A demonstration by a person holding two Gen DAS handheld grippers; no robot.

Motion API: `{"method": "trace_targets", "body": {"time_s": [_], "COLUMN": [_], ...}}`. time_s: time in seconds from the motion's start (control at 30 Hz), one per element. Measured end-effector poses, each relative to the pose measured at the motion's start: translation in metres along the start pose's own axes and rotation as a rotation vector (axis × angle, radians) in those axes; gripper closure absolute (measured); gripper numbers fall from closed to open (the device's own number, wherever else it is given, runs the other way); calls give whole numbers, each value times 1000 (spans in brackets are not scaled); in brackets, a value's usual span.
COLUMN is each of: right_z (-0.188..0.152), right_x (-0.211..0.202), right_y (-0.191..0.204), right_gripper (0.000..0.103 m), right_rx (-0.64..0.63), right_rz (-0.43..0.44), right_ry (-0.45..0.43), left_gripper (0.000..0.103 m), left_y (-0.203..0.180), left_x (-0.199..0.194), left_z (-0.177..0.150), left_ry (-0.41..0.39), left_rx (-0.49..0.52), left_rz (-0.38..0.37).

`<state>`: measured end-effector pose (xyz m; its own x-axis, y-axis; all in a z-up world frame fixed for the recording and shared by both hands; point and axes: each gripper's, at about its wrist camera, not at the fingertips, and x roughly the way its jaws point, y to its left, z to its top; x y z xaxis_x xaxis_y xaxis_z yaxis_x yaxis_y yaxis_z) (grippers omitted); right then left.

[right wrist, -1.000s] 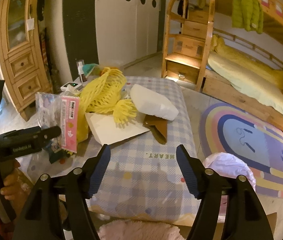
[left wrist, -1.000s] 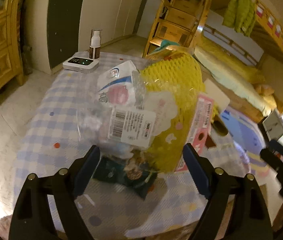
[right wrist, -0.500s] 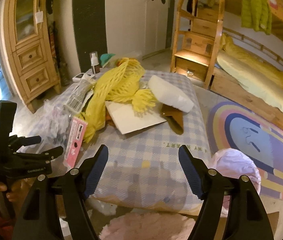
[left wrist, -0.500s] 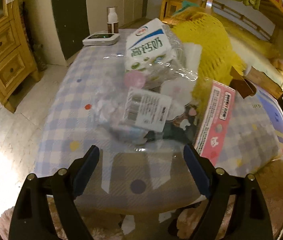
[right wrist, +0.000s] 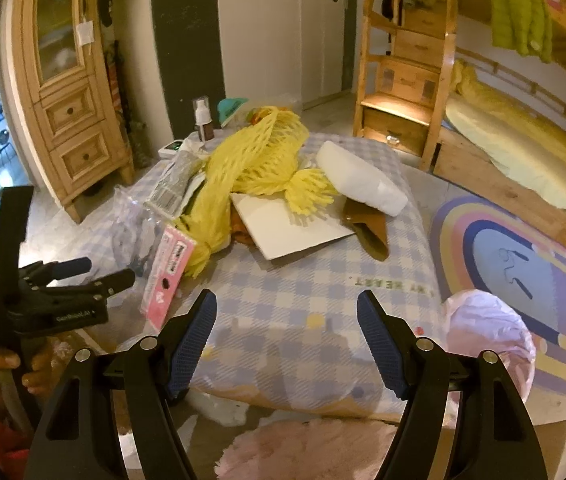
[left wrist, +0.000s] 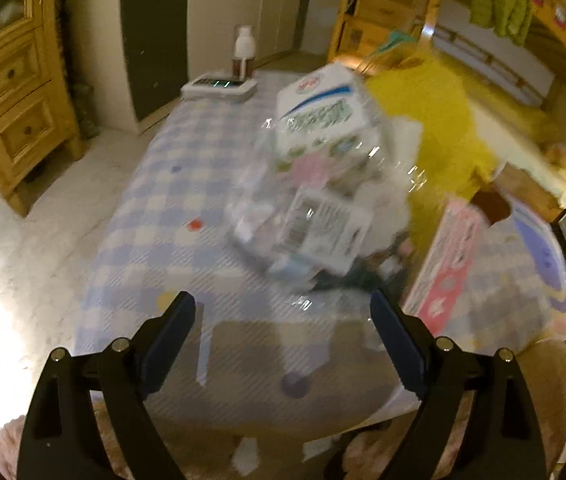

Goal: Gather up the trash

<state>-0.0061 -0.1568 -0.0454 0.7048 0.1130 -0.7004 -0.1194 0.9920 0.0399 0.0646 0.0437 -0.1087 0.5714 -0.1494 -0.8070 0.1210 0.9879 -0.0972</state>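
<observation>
A clear plastic bag (left wrist: 315,216) holding a milk carton (left wrist: 323,120) and a barcode label lies on the checked tablecloth (left wrist: 155,208), blurred in the left wrist view. Beside it are a pink card package (right wrist: 167,268), a yellow foam net (right wrist: 259,160), a white cardboard sheet (right wrist: 283,228), a white foam block (right wrist: 359,180) and a brown scrap (right wrist: 367,232). My left gripper (left wrist: 283,312) is open just short of the bag, with only its loose plastic edge between the fingers. In the right wrist view the left gripper (right wrist: 109,269) is in a hand. My right gripper (right wrist: 287,308) hangs open over the cloth's near end.
A spray bottle (left wrist: 245,52) and a white device (left wrist: 219,86) stand at the table's far end. A bin lined with a pale pink bag (right wrist: 487,328) sits by the table's right corner. A wooden cabinet (right wrist: 71,108), a bunk bed (right wrist: 523,152) and a rug (right wrist: 523,272) surround the table.
The left gripper has drawn back toward the table's near edge, and the bag, which stood tall close to its fingers, now lies farther off. The right gripper has shifted slightly.
</observation>
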Motion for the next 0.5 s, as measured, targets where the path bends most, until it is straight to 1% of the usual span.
{"method": "trace_targets", "body": {"time_s": [0.07, 0.13, 0.23, 0.3, 0.37, 0.5], "right_z": [0, 1, 4, 9, 13, 19], "right_x": [4, 7, 15, 22, 29, 50], "right_y": [6, 13, 26, 37, 47, 56], "right_gripper": [31, 39, 46, 48, 47, 47], "right_rx": [-2, -7, -19, -34, -49, -39], "right_rz": [35, 65, 124, 159, 185, 202], "right_ry": [4, 1, 4, 7, 5, 43], "left_gripper": [17, 17, 17, 17, 17, 17], "left_y": [4, 7, 11, 15, 19, 25], "left_x": [-3, -10, -18, -22, -19, -10], "left_z": [-1, -3, -5, -9, -10, -4], "left_ry": [1, -20, -30, -24, -17, -23], "left_rx": [-8, 1, 22, 22, 16, 3], "left_rz": [-4, 16, 87, 100, 92, 79]}}
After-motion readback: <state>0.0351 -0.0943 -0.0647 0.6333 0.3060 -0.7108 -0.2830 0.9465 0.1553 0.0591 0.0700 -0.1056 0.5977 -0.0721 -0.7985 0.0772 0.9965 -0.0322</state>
